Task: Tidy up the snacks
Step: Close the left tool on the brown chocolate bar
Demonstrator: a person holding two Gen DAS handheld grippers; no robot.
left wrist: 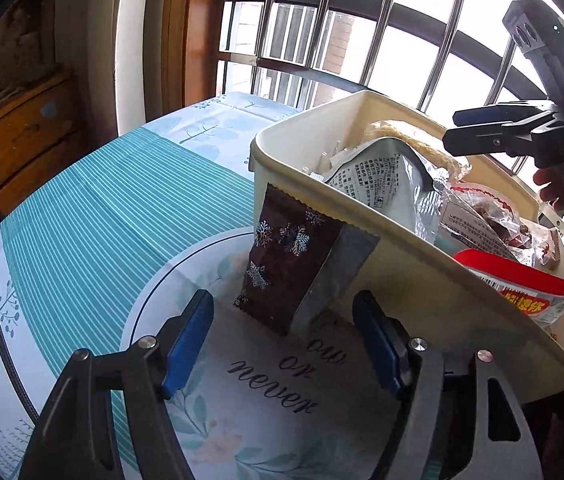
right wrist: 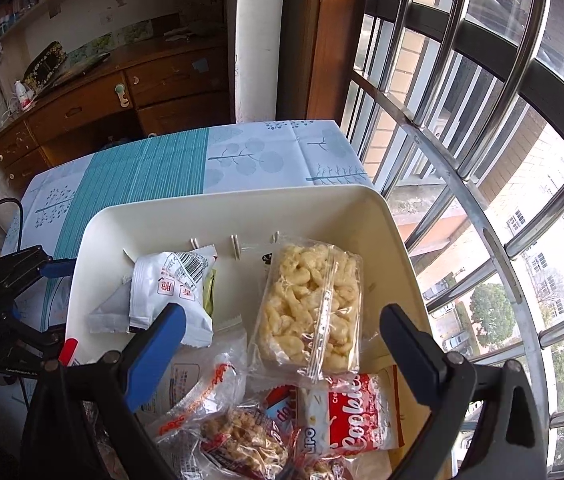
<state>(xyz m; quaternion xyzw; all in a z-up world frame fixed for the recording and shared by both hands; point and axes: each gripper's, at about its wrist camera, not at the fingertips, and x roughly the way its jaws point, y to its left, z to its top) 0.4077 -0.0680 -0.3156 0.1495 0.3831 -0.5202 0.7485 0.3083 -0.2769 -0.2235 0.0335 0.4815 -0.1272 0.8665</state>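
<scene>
We take the cream bin (left wrist: 410, 240) as our landmark. The dark brown packet (left wrist: 294, 264) with silver snowflakes stands outside the bin, propped against its near wall, lower edge on the desk (left wrist: 93, 216) and upper edge reaching about to the rim. Its long axis runs up the wall, tilted slightly, so it presents a broad face toward us and not an edge.

Our left tool (left wrist: 284, 340) sits low on this same outer side of the bin, aimed downward at the packet. Its blue pads (left wrist: 187, 336) stand partly open to either side of the packet's lower end, and we see clear gaps, so nothing is gripped yet. The packet lies straight ahead of this tool, just beyond the fingertips.

Our right tool (right wrist: 282, 340) hangs over the inside of the bin, above the snacks already there, jaws wide and empty. The bin wall lies between it and the packet, so we judge the left one nearer and better placed for the pick.
</scene>
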